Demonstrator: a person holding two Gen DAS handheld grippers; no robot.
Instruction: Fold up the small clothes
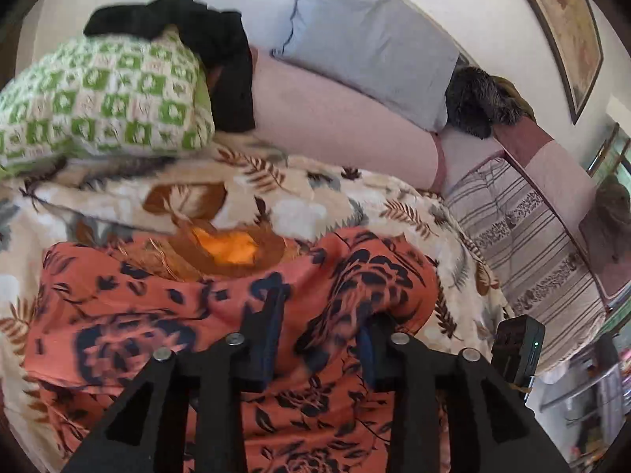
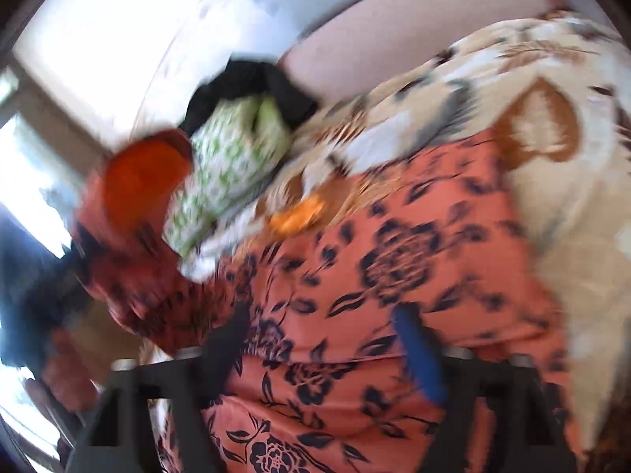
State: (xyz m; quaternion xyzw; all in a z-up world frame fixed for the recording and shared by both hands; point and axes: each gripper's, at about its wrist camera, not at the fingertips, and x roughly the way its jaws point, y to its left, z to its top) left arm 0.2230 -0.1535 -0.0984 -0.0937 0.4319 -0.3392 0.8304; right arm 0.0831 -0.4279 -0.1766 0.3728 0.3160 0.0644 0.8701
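Observation:
An orange garment with dark blue flowers (image 1: 165, 315) lies spread on a leaf-patterned blanket (image 1: 276, 193). My left gripper (image 1: 325, 307) hovers over it with its fingers apart; the cloth shows in the gap and bulges up by the right fingertip, with no pad pressing on it. In the blurred right wrist view the same garment (image 2: 394, 244) fills the middle, and my right gripper (image 2: 323, 309) stands wide open above it. At the left of that view a part of the garment (image 2: 138, 197) is raised off the bed; what lifts it is too blurred to tell.
A green-and-white checked bundle (image 1: 102, 94) with a black garment (image 1: 221, 63) on it sits at the back left. A grey pillow (image 1: 366, 35) leans on the wall, a dark furry thing (image 1: 473, 98) beside it. A striped sheet (image 1: 524, 244) lies at the right.

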